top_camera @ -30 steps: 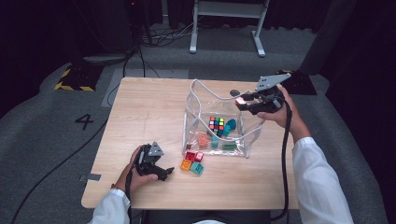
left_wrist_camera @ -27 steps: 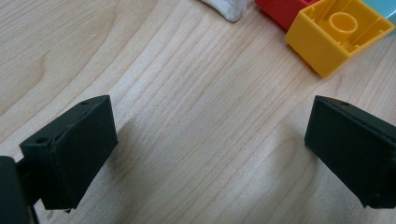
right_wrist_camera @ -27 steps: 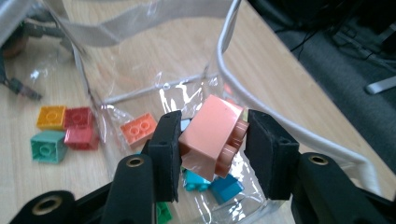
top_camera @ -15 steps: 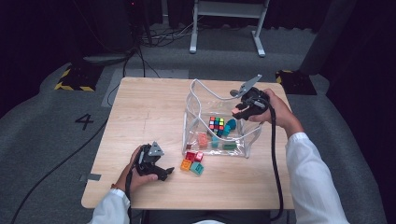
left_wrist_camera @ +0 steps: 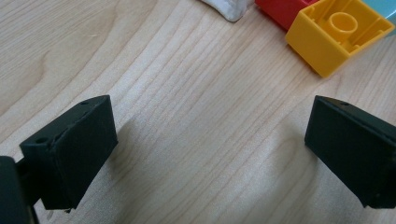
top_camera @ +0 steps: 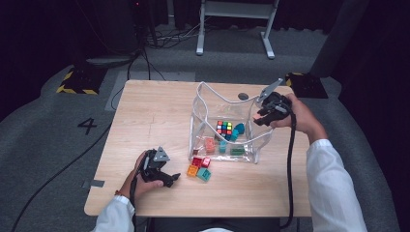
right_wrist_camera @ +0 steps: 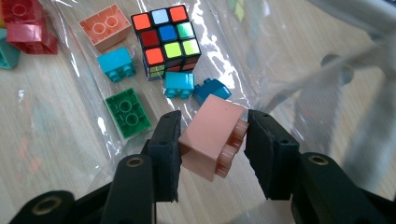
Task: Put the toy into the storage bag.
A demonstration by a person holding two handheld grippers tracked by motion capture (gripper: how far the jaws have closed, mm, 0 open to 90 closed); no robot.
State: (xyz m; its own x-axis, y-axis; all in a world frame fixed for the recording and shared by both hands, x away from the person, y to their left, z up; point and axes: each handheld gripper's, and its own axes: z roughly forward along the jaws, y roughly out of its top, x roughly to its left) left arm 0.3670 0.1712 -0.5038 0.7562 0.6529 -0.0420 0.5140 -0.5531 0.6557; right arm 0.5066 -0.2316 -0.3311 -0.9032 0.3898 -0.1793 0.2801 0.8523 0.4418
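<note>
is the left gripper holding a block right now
No: in the left gripper view the left gripper has its jaws wide apart over bare wood, with the yellow block lying beyond them.

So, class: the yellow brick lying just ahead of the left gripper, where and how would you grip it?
Grip the yellow brick across its two flat side walls, coming down from above: it lies hollow side up, and the red brick touches one side.

Pink brick (right_wrist_camera: pixel 212 135); multicoloured cube (right_wrist_camera: pixel 167 38); green brick (right_wrist_camera: pixel 127 112); yellow brick (left_wrist_camera: pixel 337 35)
</note>
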